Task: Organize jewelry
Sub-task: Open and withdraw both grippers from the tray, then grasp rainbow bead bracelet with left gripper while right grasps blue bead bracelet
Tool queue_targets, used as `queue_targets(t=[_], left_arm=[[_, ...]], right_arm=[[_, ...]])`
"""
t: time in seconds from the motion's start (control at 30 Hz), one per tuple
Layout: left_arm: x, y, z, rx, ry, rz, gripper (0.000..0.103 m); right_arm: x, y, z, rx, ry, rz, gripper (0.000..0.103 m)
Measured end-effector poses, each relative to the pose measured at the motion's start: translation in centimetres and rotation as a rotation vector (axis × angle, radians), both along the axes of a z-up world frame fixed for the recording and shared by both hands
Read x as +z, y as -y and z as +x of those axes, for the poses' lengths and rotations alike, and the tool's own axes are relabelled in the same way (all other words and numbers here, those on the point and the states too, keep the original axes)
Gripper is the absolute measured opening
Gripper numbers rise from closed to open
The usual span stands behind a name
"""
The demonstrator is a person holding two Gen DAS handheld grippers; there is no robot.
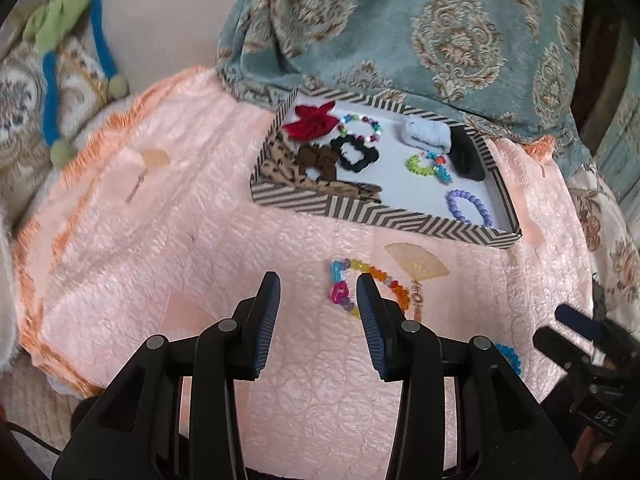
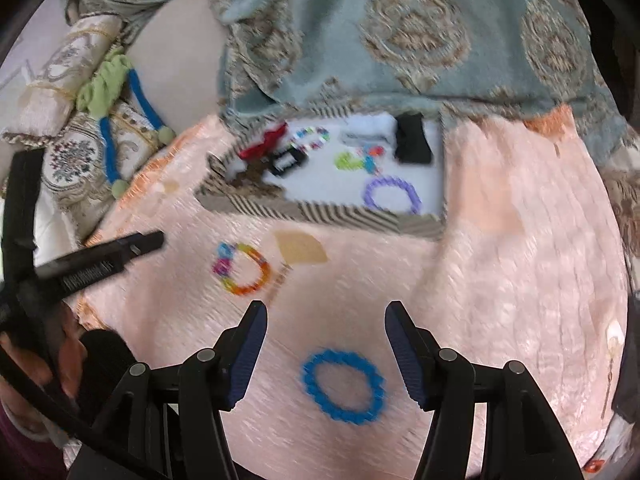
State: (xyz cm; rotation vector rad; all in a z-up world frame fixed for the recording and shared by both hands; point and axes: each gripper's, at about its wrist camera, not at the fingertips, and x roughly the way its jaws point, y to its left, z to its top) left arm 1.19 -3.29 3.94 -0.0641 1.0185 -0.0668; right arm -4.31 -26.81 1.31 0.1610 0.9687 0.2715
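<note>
Nearest you, the blue bracelet (image 2: 344, 387) lies flat on the pink quilt (image 2: 500, 264), in front of your right gripper (image 2: 326, 320), whose jaws stand wide open and empty. It looks light and floppy, likely elastic, so pinch one side of the ring rather than spanning it. Your left gripper (image 1: 318, 292) is also open, holding nothing, with the multicolored bead bracelet (image 1: 362, 280) just beyond its tips. The beads may be slick, so close squarely across the strand. Farther back, the striped box (image 1: 372, 208) already holds scrunchies and bracelets.
</note>
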Motion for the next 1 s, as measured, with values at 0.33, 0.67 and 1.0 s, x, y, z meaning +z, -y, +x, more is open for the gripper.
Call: queue_targets(t=[0.33,0.67,1.0], left_arm=[[-3.8,0.4,2.2,-0.024,-0.127,-0.112,0.056],[-7.2,0.9,5.5,0.011,-0.188,-0.053,0.057],[-7.0,0.8,6.1,-0.029,-0.179,-0.112,0.009]], right_arm=[[-5.3,2.2,-1.6,-0.015,-0.129,-0.052,0.058],[-6.3,1.2,-0.2,0.007,-0.046,-0.047,0.025],[-4.6,1.4,0.6,0.022,-0.019,0.039,0.009]])
